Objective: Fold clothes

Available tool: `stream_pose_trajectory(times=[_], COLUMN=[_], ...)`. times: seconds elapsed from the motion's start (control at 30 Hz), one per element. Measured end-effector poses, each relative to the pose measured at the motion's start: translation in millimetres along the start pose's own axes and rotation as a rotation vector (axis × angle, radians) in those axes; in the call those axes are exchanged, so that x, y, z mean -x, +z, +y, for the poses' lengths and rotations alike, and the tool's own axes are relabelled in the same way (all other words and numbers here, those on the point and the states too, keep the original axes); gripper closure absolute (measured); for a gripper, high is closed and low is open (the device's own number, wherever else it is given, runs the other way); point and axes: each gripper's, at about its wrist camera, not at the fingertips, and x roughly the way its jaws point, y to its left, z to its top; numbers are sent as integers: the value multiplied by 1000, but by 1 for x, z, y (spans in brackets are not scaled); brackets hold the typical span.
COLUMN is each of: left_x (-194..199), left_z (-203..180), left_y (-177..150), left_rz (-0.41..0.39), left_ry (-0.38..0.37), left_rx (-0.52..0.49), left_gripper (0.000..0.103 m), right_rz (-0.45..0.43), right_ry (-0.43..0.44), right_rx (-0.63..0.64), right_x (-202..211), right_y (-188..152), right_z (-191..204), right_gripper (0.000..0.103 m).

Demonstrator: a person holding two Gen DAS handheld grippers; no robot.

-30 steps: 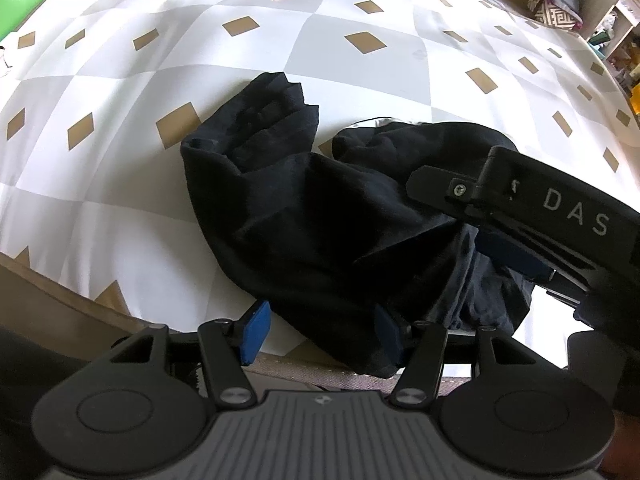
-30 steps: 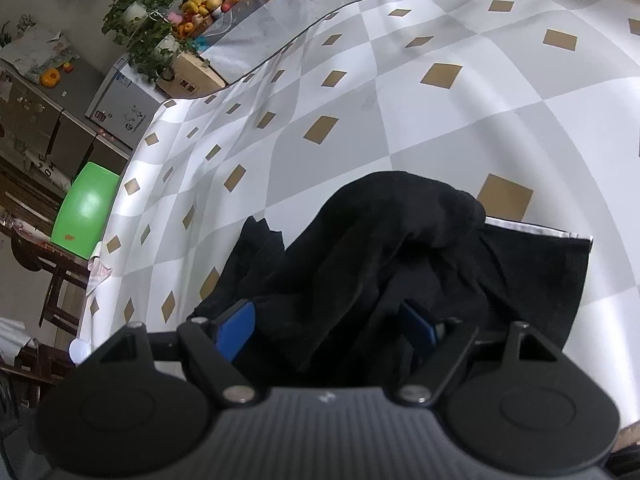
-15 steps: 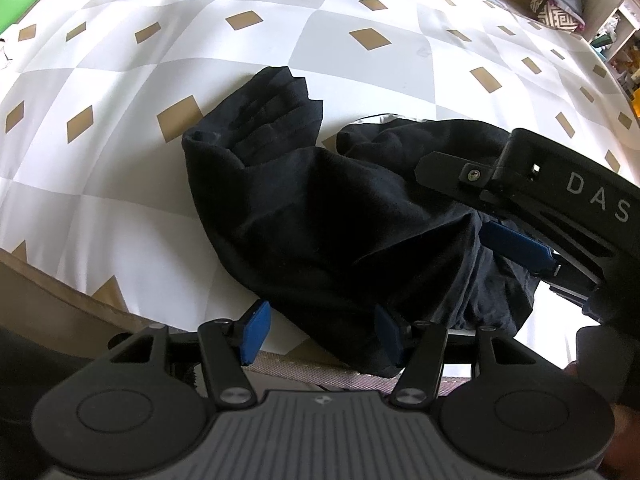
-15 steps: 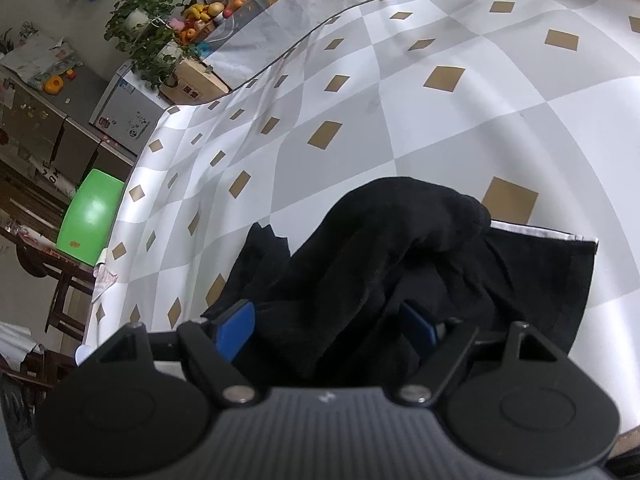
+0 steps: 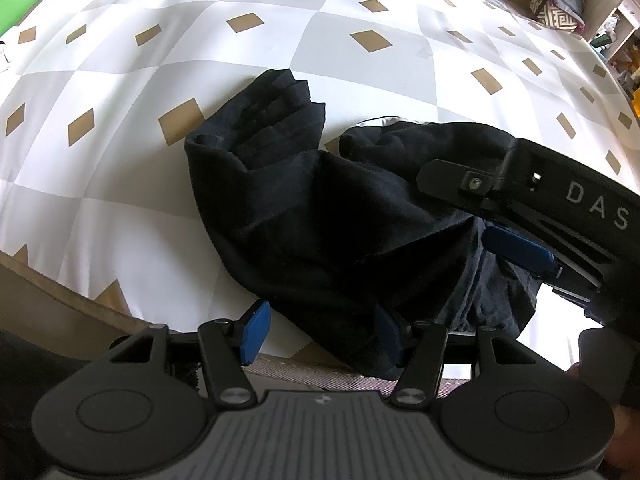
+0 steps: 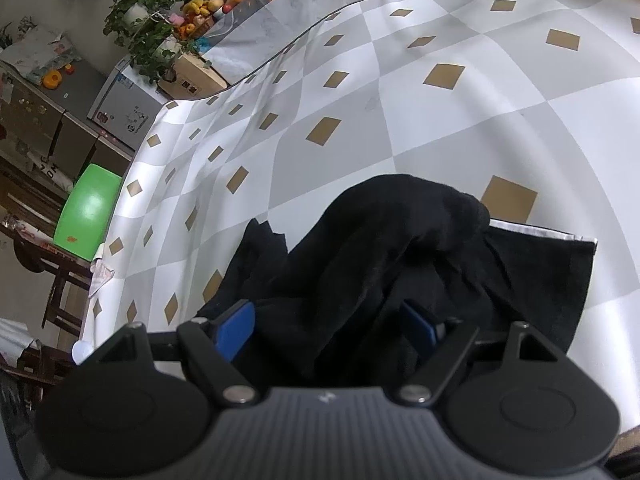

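- A black garment (image 5: 320, 216) lies crumpled near the front edge of a table spread with a checked cloth (image 5: 120, 184) of white and grey squares with tan diamonds.
- In the left wrist view its left part ends in a bunch of soft pleats pointing away from the camera; the right part is heaped up, with a thin strip of white showing at its far edge.
- In the right wrist view the same garment (image 6: 400, 264) rises to a rounded hump, and a flat black panel with a white hem runs out to the right of it.
- The left gripper (image 5: 320, 330) hangs over the near edge of the garment. Its blue pads stand apart: the right pad (image 5: 387, 334) is against or half buried in the cloth, while the left pad (image 5: 253, 330) sits clear over bare tablecloth. Nothing is pinched between them.
- The right gripper (image 6: 324, 326) points into the heap, jaws wide apart, black cloth filling the gap between its blue pads; whether either pad presses on the cloth cannot be told.
- From the left wrist view the right gripper (image 5: 520, 216) reaches in from the right, over the heaped part.
- Beyond the table's far left corner stand a green chair (image 6: 88, 210), potted plants (image 6: 140, 28) and a pile of fruit.
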Motion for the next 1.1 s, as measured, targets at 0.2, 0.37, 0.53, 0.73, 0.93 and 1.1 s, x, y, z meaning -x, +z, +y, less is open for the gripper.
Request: stream_pose_trajectory(times=[0.2, 0.37, 0.53, 0.73, 0.93, 1.1], left_x=[-1, -6, -9, -17, -25, -34], left_z=[9, 17, 27, 33, 35, 37], left_y=[1, 0, 1, 4, 6, 6], left_rz=[-5, -2, -10, -6, -2, 7], left_ry=[-9, -5, -19, -47, -56, -72], left_rx=[25, 43, 65, 78, 74, 80], left_gripper=[47, 47, 47, 47, 47, 47], right_rz=[-8, -38, -48, -32, -26, -15], right_ry=[-34, -42, -29, -22, 13, -23], right_rx=[-25, -77, -105, -115, -122, -85], right_x=[3, 7, 6, 0, -4, -12], right_y=[1, 5, 7, 8, 10, 10], right_z=[-5, -14, -17, -17, -14, -8], right_gripper=[24, 24, 24, 24, 24, 24])
